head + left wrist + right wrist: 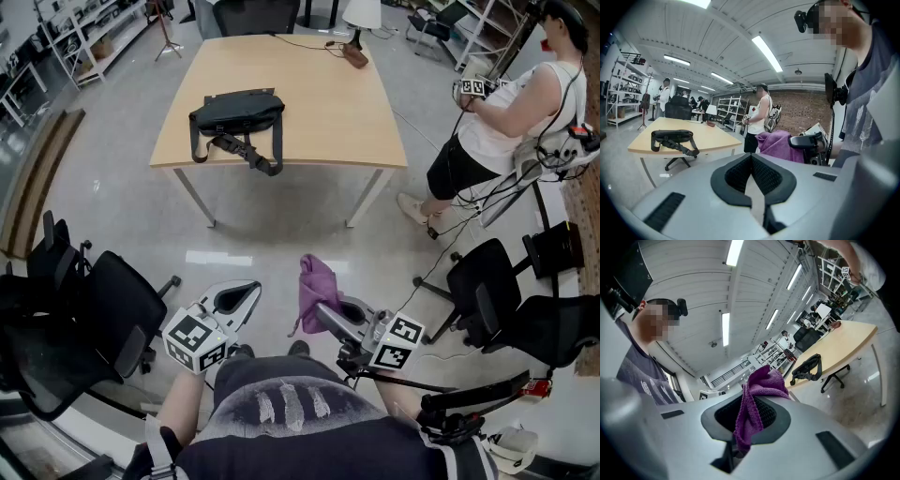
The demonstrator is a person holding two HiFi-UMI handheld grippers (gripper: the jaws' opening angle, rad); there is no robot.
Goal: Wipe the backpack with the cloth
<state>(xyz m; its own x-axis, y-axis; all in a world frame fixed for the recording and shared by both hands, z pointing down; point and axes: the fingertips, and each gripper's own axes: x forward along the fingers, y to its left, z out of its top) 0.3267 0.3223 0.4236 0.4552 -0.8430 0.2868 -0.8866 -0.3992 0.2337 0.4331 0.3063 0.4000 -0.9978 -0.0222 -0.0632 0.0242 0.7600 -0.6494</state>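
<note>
The backpack [236,112]: black, soft, lying flat on the pale wooden desk [319,103] in the upper centre of the head view, its straps trailing toward the desk's near edge. The cloth [317,281]: purple knit, bunched, pinched between the closed jaws of my right tool [327,317] at lower centre, its folds rising above them, well apart from the backpack.

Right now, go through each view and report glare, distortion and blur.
Head view: fisheye bows the table edges, and light glares off the floor before it. Left gripper view: dark round vignette, strip light blown out. Right gripper view: tilted scene, purple cloth sharp, backpack tiny.
</note>
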